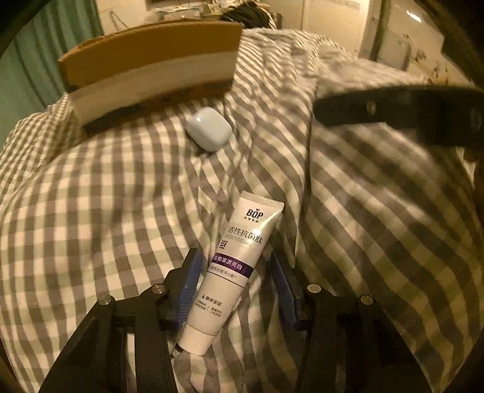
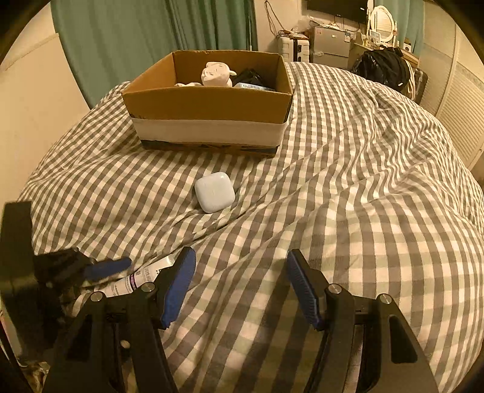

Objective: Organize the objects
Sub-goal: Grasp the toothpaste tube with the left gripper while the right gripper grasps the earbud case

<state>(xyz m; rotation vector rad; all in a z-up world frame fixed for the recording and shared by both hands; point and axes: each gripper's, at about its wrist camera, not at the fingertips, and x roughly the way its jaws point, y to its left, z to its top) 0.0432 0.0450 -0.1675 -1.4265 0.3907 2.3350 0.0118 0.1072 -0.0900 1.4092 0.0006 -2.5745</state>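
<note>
Green curtain (image 2: 151, 36), checked bedcover (image 2: 363, 181), black bag (image 2: 384, 68), round mirror (image 2: 382, 19)

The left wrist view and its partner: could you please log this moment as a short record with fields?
surface: bed with grey-and-white checked cover
toothpaste tube: lying on the cover, between the left gripper pads; firm contact unclear
left gripper: around the tube
right gripper: open, nothing between its pads
earbud case: on the cover, in front of the box
cardboard box: open top, already holding several items

Checked bed (image 2: 363, 211) (rumpled), box (image 2: 208, 105), case (image 2: 214, 192), tube (image 1: 230, 269)
</note>
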